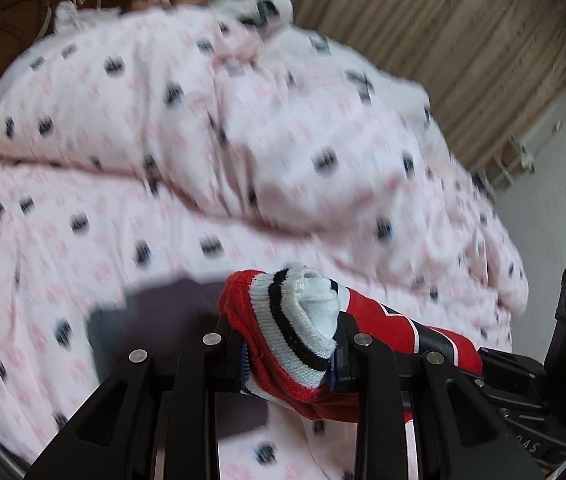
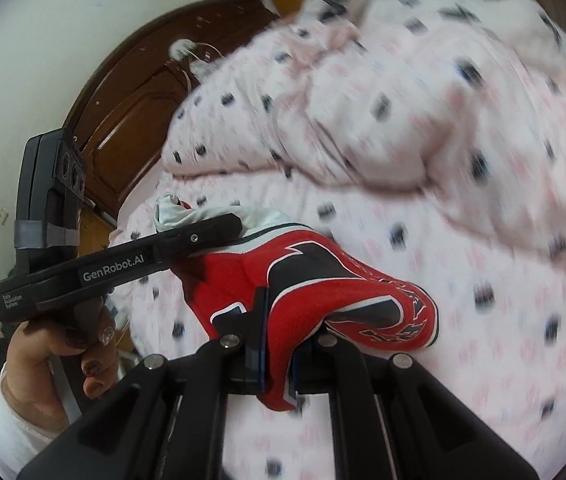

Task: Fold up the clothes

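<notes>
Left gripper [image 1: 291,344]: clamped on striped cuff of red jersey [image 2: 323,280].
Right gripper [image 2: 279,364]: clenched on red fabric.
Jersey: stretched between both, above pink bedspread [image 2: 443,340].
Risk: thin pinch slipping under tension, dropping garment crumpled.

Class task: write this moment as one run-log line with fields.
left gripper: shut on red garment's striped cuff | right gripper: shut on same garment | garment: lifted above pink bedding
</notes>
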### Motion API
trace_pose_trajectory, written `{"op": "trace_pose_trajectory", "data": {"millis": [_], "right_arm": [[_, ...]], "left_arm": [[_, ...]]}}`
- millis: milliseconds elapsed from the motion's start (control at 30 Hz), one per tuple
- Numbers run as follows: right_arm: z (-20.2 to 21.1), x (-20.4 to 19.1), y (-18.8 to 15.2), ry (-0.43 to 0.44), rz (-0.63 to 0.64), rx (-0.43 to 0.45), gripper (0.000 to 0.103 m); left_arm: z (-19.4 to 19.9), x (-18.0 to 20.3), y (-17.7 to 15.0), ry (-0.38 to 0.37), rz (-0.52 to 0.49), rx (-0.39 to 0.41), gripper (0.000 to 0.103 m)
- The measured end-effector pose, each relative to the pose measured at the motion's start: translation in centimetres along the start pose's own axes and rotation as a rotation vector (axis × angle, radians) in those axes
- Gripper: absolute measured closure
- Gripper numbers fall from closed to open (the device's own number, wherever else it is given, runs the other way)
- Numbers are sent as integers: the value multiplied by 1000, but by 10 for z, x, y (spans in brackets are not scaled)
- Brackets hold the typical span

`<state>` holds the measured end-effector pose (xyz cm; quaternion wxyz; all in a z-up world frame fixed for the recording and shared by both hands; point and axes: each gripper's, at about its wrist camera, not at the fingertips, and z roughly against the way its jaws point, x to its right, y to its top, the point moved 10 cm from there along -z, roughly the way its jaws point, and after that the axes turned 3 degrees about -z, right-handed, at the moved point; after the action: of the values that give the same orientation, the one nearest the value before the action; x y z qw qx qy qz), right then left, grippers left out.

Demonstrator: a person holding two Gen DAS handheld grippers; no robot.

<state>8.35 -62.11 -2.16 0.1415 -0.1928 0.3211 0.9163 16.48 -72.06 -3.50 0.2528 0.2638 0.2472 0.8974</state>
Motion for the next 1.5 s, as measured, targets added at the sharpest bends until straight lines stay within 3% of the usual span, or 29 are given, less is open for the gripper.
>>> {"op": "trace_pose_trajectory", "data": {"millis": [167, 267, 500, 667, 800, 967, 1033, 1100, 1300, 1367, 1400, 1500], "right_arm": [[-24, -42, 49, 19, 121, 128, 94], [-47, -66, 58, 41, 210, 188, 94], [-121, -66, -18, 75, 288, 3, 94], [-129, -47, -72, 108, 262, -95, 94], [-132, -33, -103, 117, 226, -172, 94], [-149, -11, -126, 63, 161, -260, 93], [-155, -5, -131, 47, 141, -278, 94], [-159, -1, -133, 48, 125, -291, 93], [-150, 2, -133, 62, 114, -305, 86], [-141, 4, -128, 27, 132, -285, 77], [-136, 6, -123, 0, 146, -267, 67], [-118, 5, -104, -70, 213, -189, 64]], "left_arm": [[25, -44, 47, 47, -16, 178, 79], [32, -72, 51, 80, -28, 250, 79], [-5, -118, -50, 98, 44, 164, 79], [-15, -115, -120, 47, 115, 132, 78], [-26, -111, -156, 32, 163, 83, 77], [-43, -117, -180, 19, 218, 19, 66], [-47, -123, -185, 31, 225, 11, 50], [-47, -129, -190, 21, 248, 13, 46], [-32, -137, -198, 0, 282, 34, 44], [-21, -139, -195, 10, 288, 62, 44], [-15, -139, -193, 17, 289, 79, 45], [7, -138, -182, 42, 263, 152, 45]]}}
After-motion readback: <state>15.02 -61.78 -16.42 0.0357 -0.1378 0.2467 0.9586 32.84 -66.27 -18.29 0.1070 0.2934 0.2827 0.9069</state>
